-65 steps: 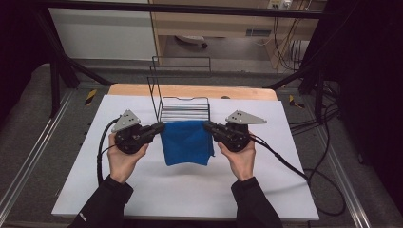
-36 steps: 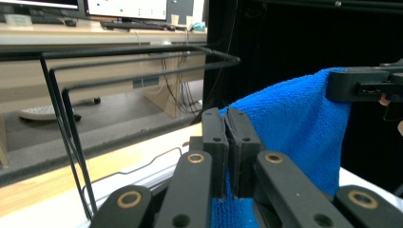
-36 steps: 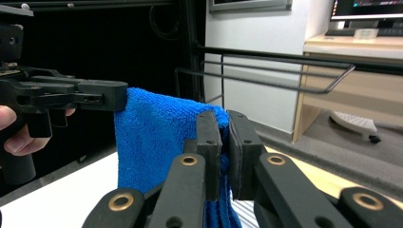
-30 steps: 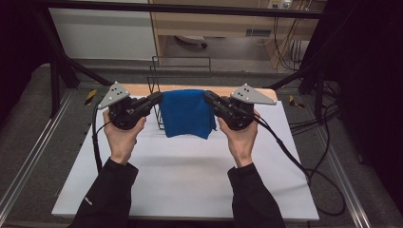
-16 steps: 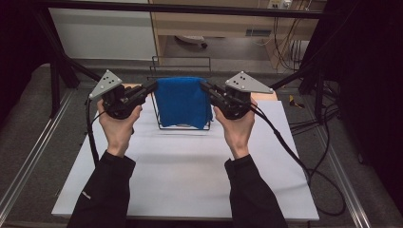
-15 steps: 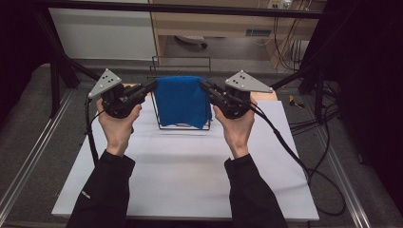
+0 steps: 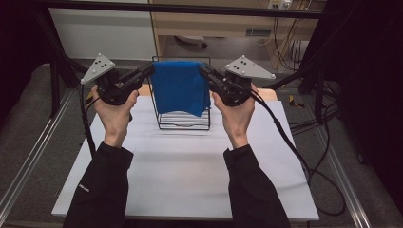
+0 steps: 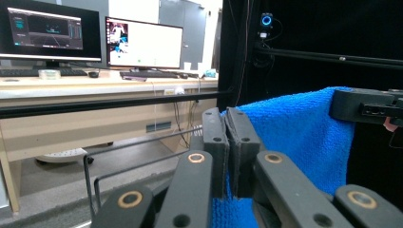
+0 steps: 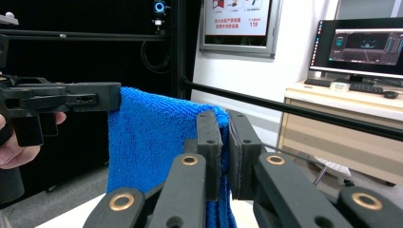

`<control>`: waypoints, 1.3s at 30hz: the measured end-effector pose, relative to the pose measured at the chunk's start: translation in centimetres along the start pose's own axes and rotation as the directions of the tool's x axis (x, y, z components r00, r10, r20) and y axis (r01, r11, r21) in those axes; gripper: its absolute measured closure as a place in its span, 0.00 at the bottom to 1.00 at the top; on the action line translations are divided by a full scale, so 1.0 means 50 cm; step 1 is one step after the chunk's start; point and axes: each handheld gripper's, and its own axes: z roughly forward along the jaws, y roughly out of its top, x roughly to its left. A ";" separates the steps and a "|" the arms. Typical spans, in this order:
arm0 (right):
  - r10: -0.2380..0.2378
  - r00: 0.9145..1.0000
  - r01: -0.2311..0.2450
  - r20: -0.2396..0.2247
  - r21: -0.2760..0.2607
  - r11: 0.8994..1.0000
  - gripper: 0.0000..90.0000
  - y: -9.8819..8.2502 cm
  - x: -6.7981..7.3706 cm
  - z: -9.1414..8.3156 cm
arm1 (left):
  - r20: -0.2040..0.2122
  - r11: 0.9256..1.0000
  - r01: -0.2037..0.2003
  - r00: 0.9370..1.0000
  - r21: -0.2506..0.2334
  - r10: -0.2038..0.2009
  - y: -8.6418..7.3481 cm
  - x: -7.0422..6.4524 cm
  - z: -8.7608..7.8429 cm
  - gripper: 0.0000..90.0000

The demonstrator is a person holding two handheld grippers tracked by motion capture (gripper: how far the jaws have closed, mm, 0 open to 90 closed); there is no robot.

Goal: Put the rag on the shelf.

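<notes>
- 2 forearms in dark sleeves are entering from the near edge of the white table point(image 7: 190, 190), each hand carrying 1 gripper.
- Left gripper point(image 7: 148, 71) is pinching the left top corner of the blue towel point(image 7: 179, 88); in the left gripper view the jaws are pressing narrow on the cloth point(image 8: 304, 137), with pile showing between the pads.
- Right gripper point(image 7: 203, 70) is clamping the opposite top corner; the right gripper view is showing the same tight pinch on the fabric point(image 9: 152, 142).
- Towel is hanging folded between the 2 grippers, top edge taut and level, lower edge draping in front of the black wire rack point(image 7: 185, 121) standing mid-table.
- Judgement: holding both corners apart is keeping the fold flat and open, likely for draping over the rack's top bar point(image 7: 180, 59).
- Whether the cloth is touching that bar cannot be told.
- Beyond the table, a wooden desk point(image 8: 71, 90) with monitors point(image 8: 142, 42) is standing.
</notes>
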 end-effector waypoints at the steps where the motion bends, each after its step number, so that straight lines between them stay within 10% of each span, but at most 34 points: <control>1: -0.003 1.000 0.003 0.001 -0.003 1.000 0.95 0.004 -0.001 0.001 | -0.001 1.000 -0.001 1.000 -0.001 0.001 0.004 0.000 0.002 0.97; 39: -0.024 0.999 0.026 0.037 -0.063 0.998 0.95 0.089 -0.057 0.101 | -0.067 0.997 -0.035 0.997 -0.073 0.030 0.100 0.059 0.078 0.97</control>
